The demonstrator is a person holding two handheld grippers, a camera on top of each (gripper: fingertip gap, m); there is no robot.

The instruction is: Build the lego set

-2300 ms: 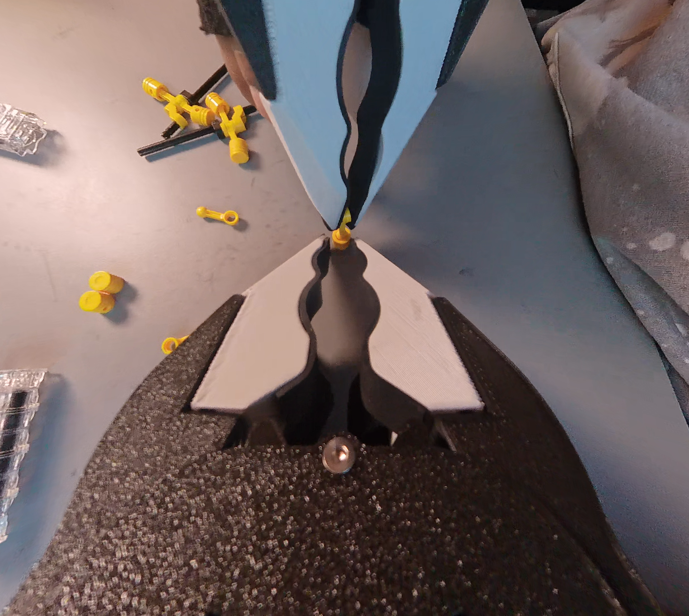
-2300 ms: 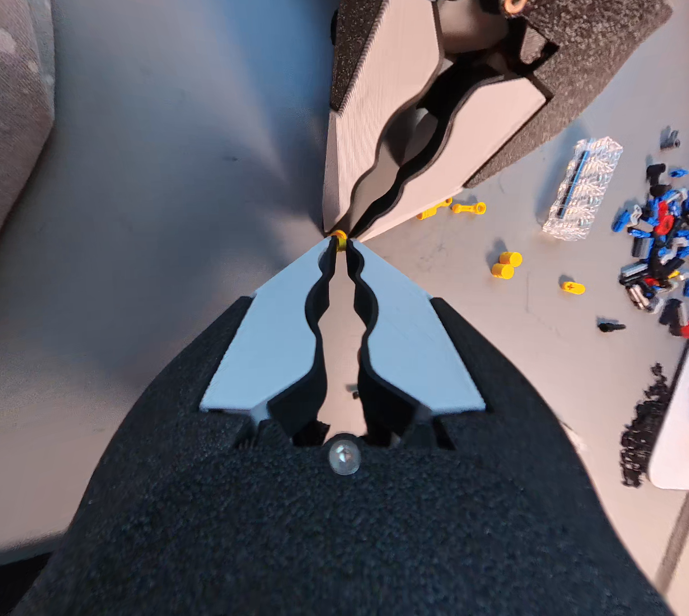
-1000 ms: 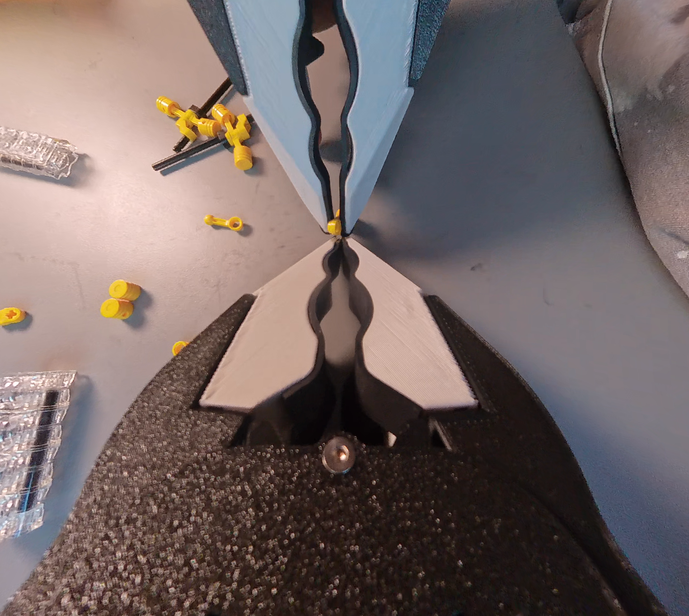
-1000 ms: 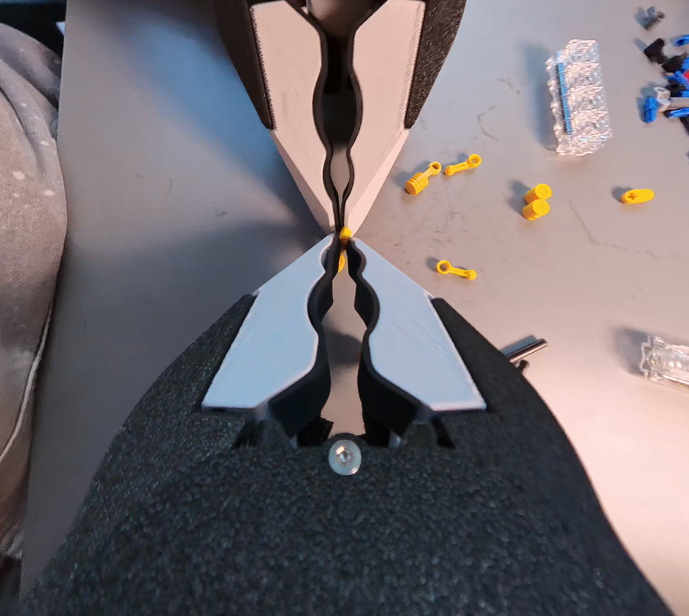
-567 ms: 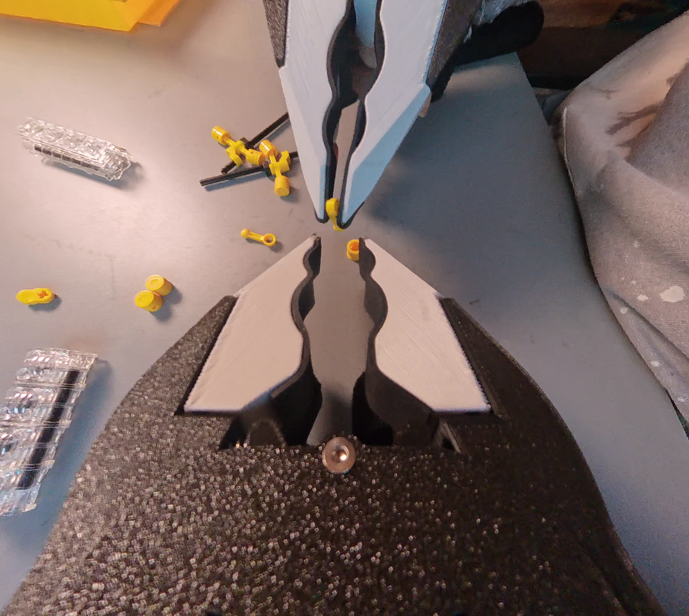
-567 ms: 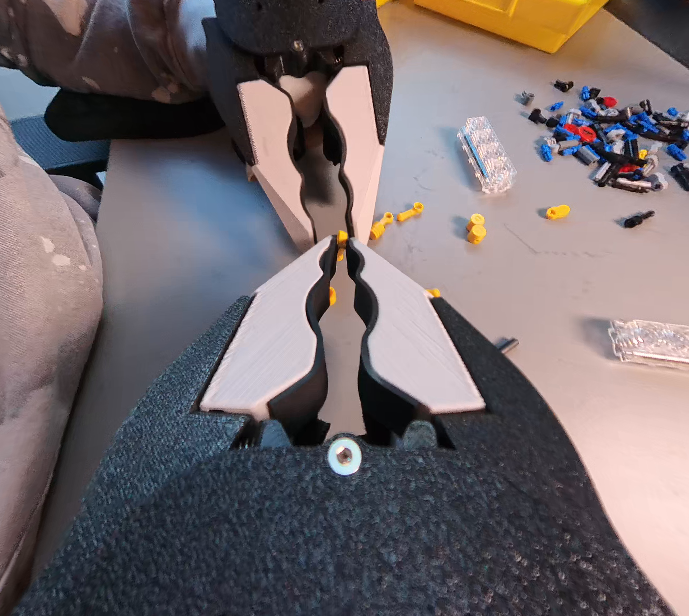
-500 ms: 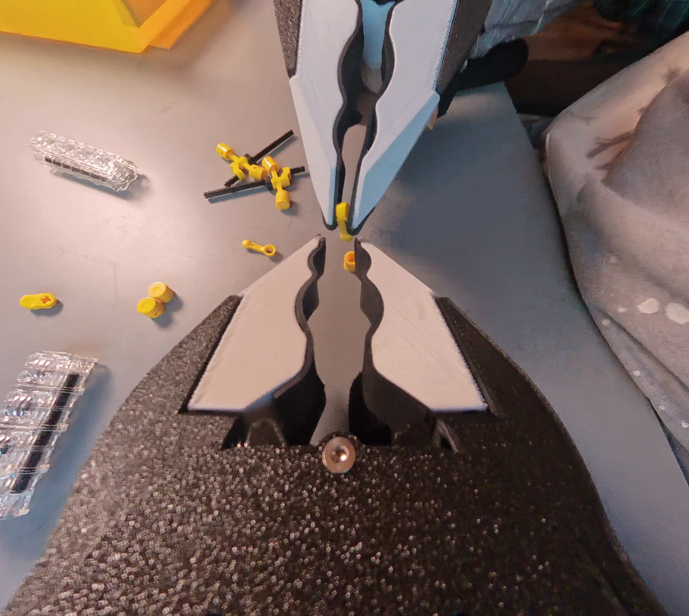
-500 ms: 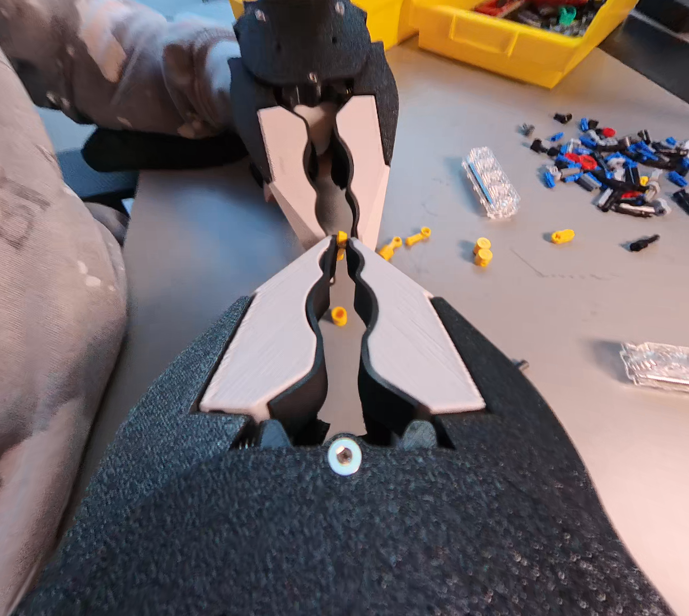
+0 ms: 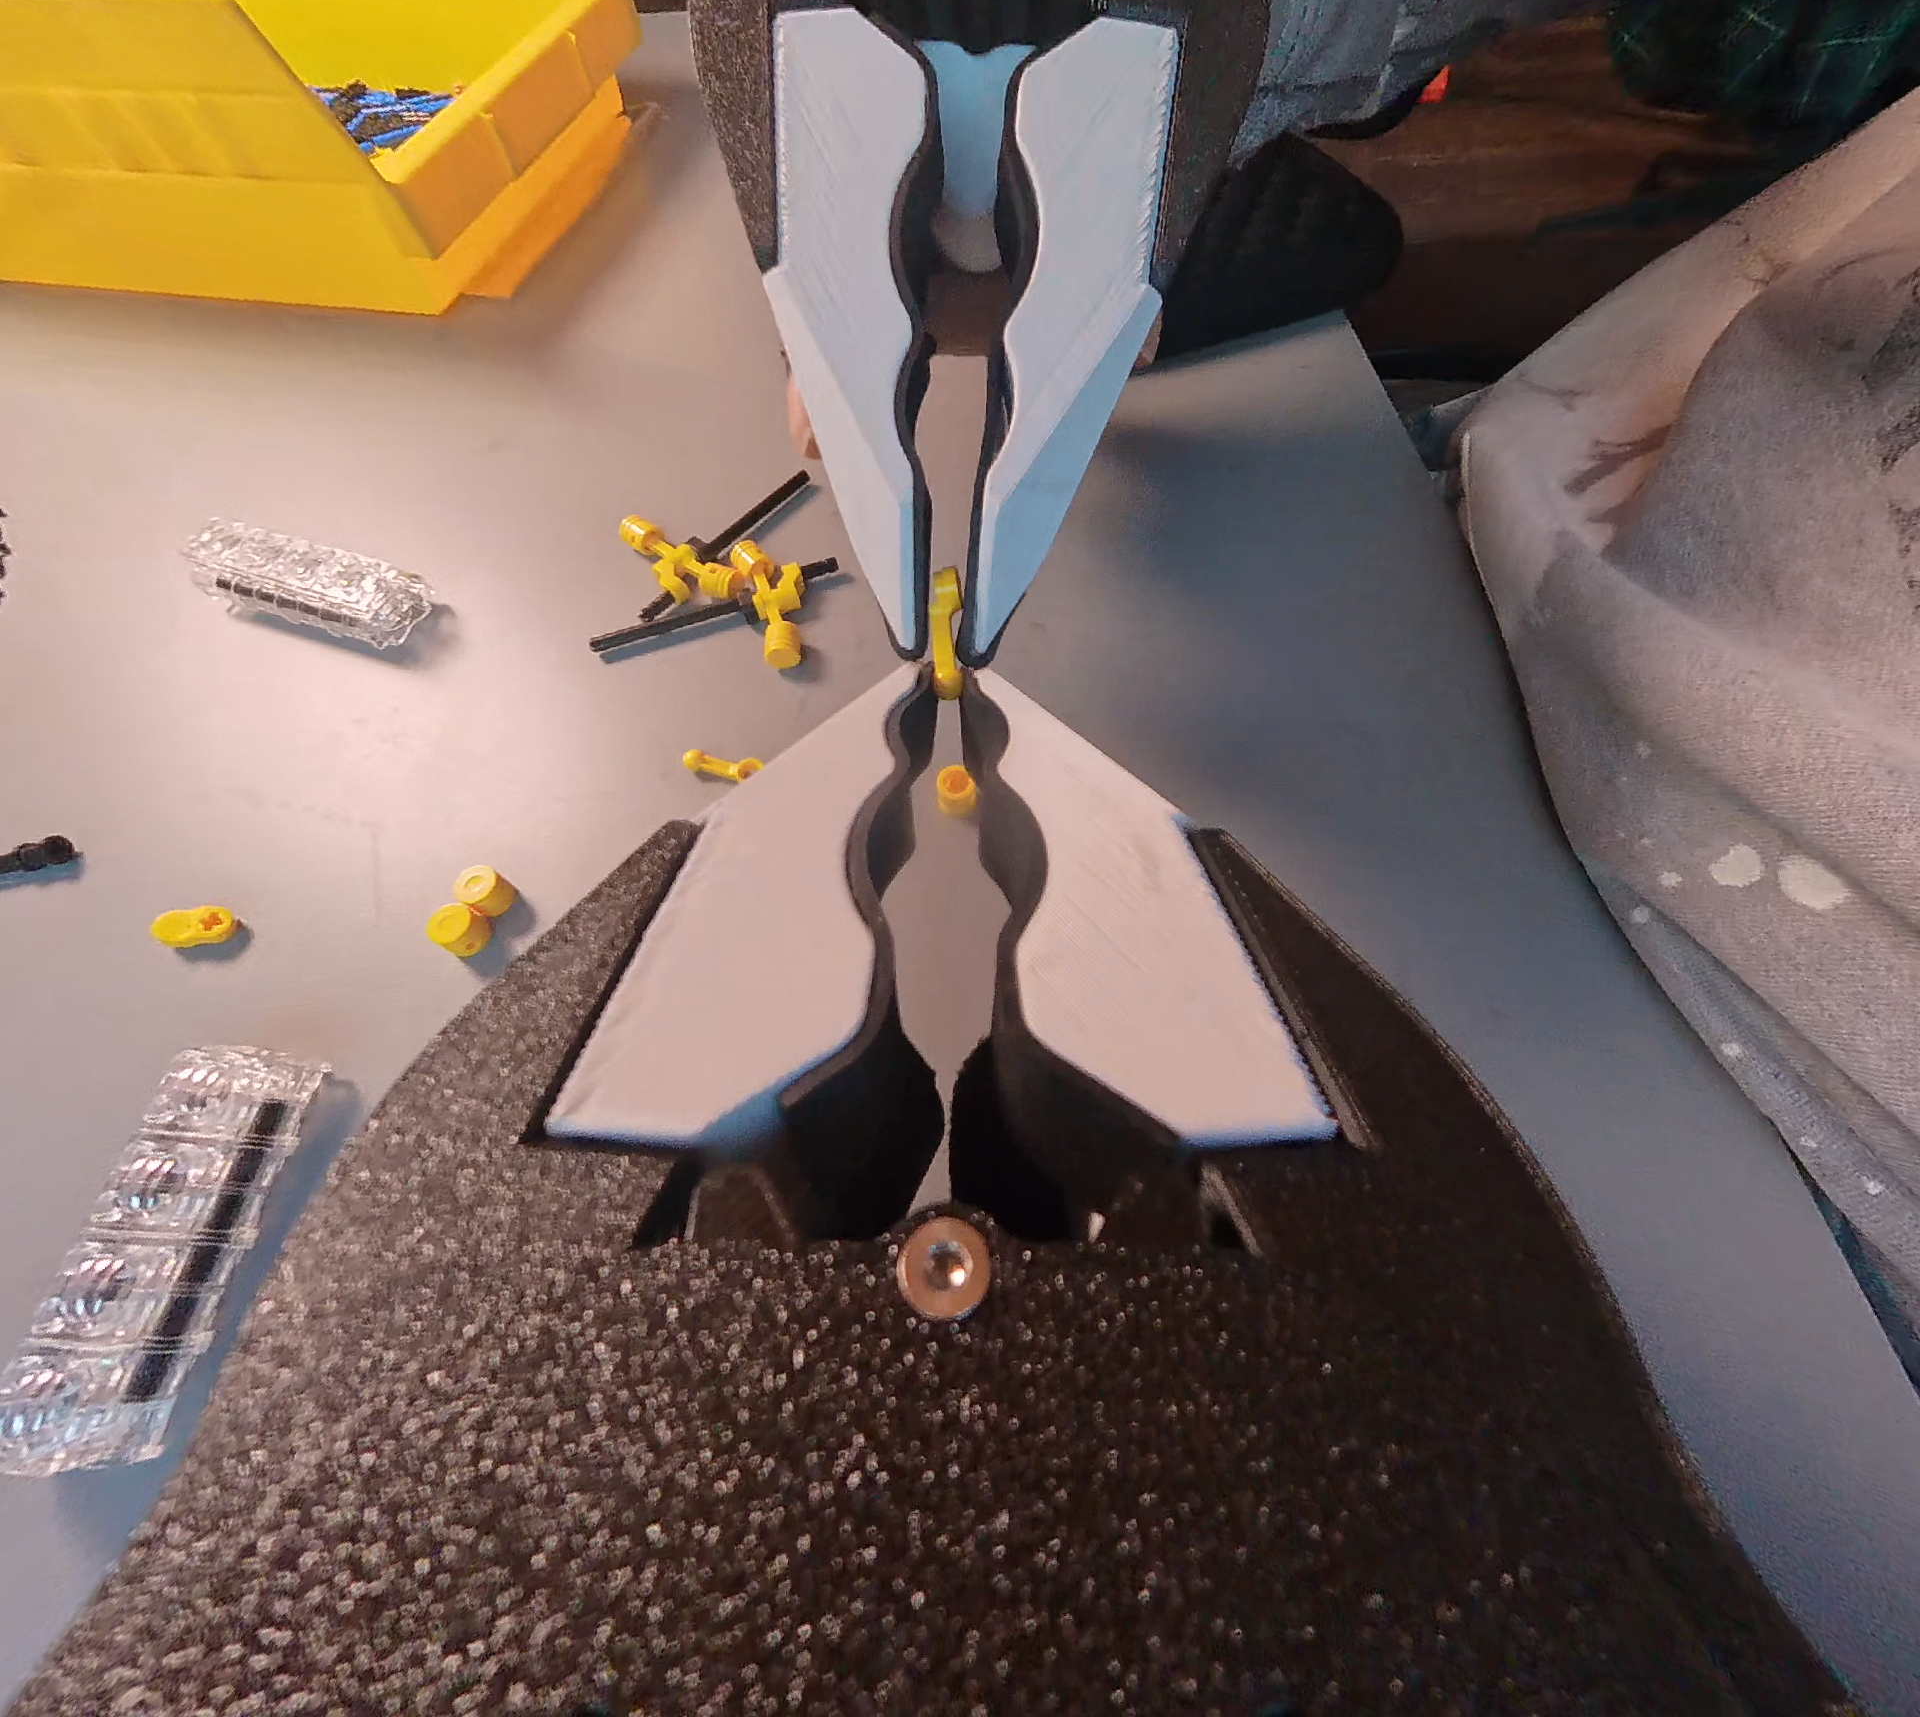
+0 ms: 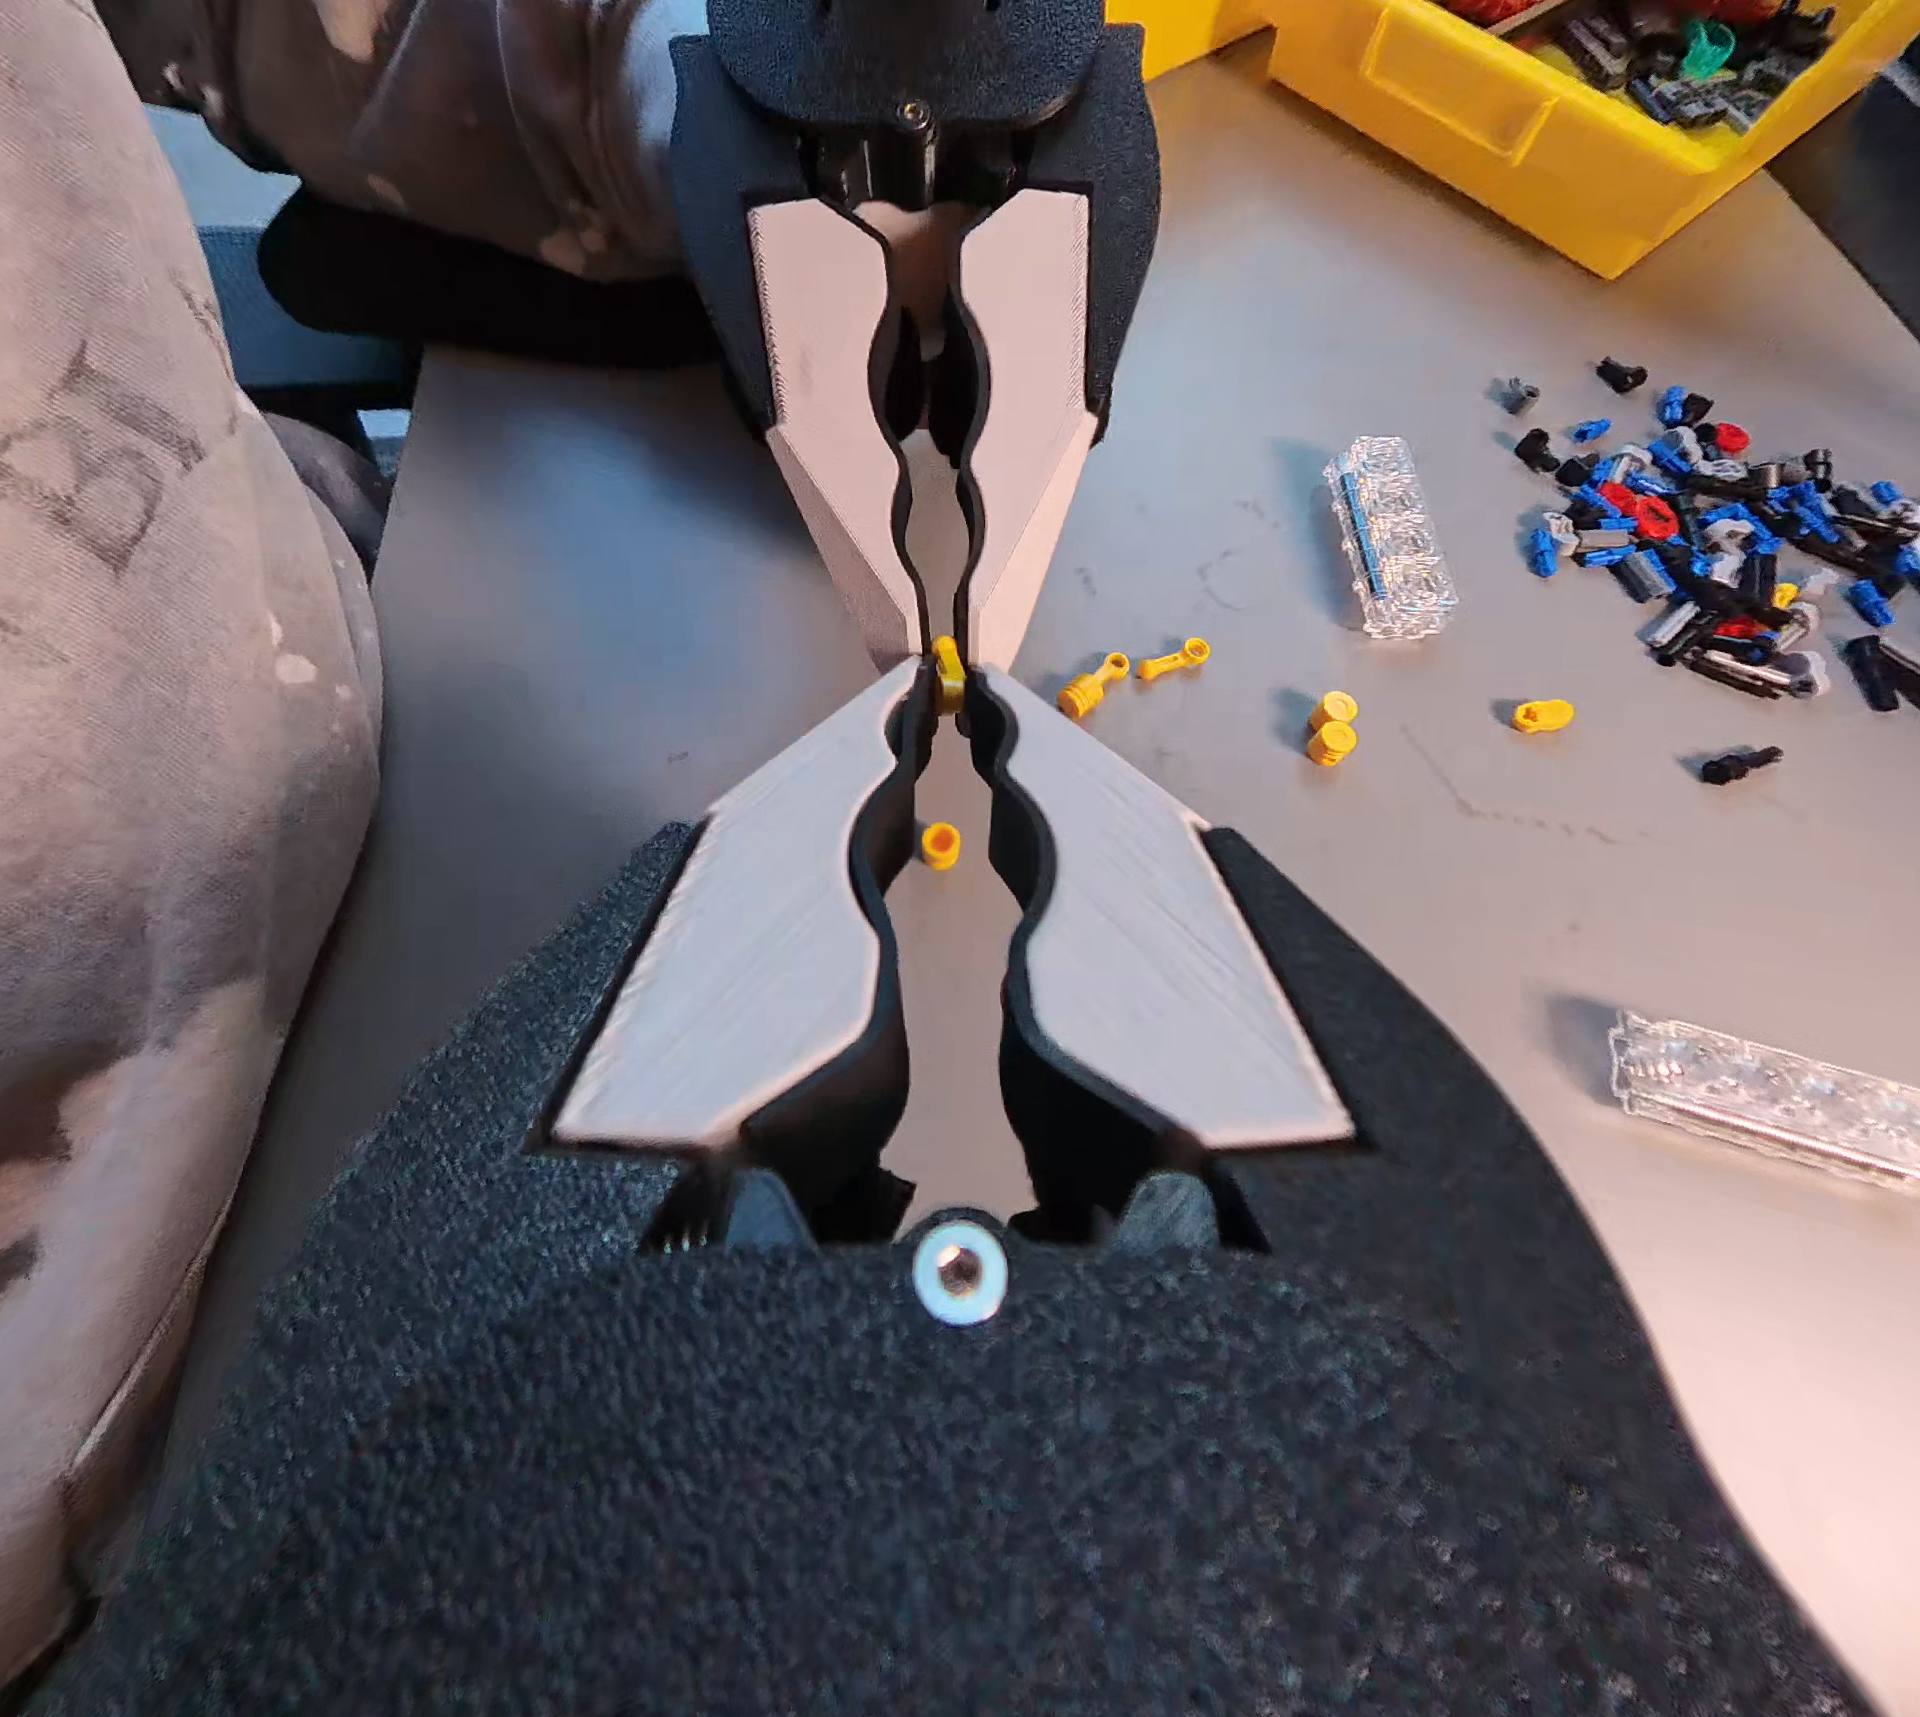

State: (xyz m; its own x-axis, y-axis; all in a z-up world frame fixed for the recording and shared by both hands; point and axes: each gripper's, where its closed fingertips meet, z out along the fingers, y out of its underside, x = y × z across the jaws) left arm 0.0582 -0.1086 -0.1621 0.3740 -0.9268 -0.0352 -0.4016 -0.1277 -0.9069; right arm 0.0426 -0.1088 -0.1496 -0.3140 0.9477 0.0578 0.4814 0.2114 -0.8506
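Grippers tip to tip over loose yellow bits

Right hand-held gripper (image 10: 943,699) pinches a yellow rod piece (image 9: 943,641); left hand-held gripper (image 9: 943,686) looks nearly closed around its lower end, can't tell if gripping. Yellow cylinder (image 9: 955,787) lies on the surface (image 9: 1226,587) beneath them, with bare room toward the near edge.

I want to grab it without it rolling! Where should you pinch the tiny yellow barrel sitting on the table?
Probably come straight down and pinch the tiny yellow barrel across its round sides: it seems to stand on end on the grey table, sides free.
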